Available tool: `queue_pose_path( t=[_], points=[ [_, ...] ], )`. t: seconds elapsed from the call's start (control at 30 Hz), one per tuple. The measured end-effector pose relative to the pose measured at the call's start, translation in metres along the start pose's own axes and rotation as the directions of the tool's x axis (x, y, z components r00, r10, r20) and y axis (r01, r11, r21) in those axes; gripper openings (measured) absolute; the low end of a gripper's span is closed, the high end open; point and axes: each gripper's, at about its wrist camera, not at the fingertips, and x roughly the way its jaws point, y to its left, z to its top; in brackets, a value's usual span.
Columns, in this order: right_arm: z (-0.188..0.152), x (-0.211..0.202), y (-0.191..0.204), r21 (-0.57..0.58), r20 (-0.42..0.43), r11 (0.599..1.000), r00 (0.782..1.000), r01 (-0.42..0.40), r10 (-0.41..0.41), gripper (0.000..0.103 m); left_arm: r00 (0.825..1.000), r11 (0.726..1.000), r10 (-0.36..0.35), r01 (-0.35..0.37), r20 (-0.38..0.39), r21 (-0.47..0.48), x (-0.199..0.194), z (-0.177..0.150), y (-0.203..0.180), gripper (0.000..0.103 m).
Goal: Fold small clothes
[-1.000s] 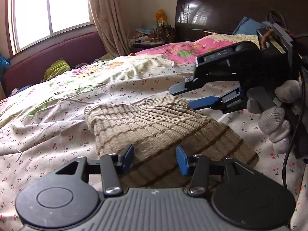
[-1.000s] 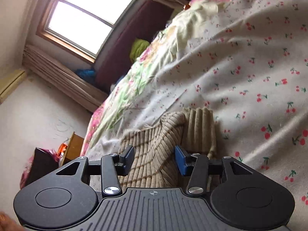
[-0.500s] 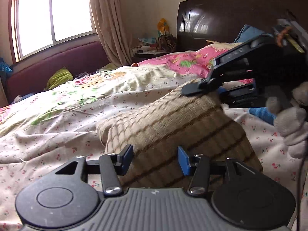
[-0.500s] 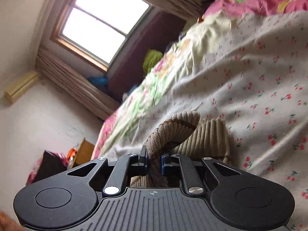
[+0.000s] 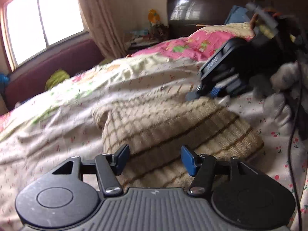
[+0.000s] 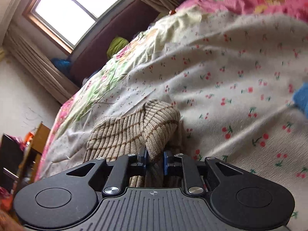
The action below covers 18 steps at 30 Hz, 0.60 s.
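Observation:
A beige ribbed knit garment with brown stripes (image 5: 173, 127) lies on the cherry-print bedsheet (image 5: 57, 134). My left gripper (image 5: 155, 159) is open and empty, its blue pads just above the garment's near part. My right gripper (image 6: 154, 156) is shut on the garment's far edge (image 6: 159, 127) and holds that fold lifted off the bed. The right gripper also shows in the left wrist view (image 5: 215, 90), at the garment's far right corner, held by a grey-gloved hand (image 5: 277, 104).
A pink floral quilt (image 5: 192, 42) and a dark headboard (image 5: 202, 5) lie beyond the garment. A maroon window bench (image 5: 57, 65) with a green cloth (image 5: 56, 77) runs along the left. A blue cloth (image 6: 302, 98) lies on the sheet at the right.
My right gripper closed on the garment's far edge and lifted it, carrying the fold toward the right. My left gripper stayed open over the near part.

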Motion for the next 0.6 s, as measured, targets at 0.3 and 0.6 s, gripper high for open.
queue_pose_path(
  t=[0.3, 0.6],
  points=[
    [0.023, -0.017, 0.082, -0.303, 0.18, 0.923, 0.965, 0.237, -0.189, 0.018, 0.999, 0.996, -0.021, 0.023, 0.024, -0.091, 0.002, -0.021, -0.002, 0.07],
    [-0.008, 0.126, 0.179, -0.562, -0.263, 0.827, 0.941, 0.029, -0.212, 0.024, 0.996, 0.981, -0.058, 0.068, 0.063, -0.182, 0.007, -0.033, 0.007, 0.071]
  ],
)
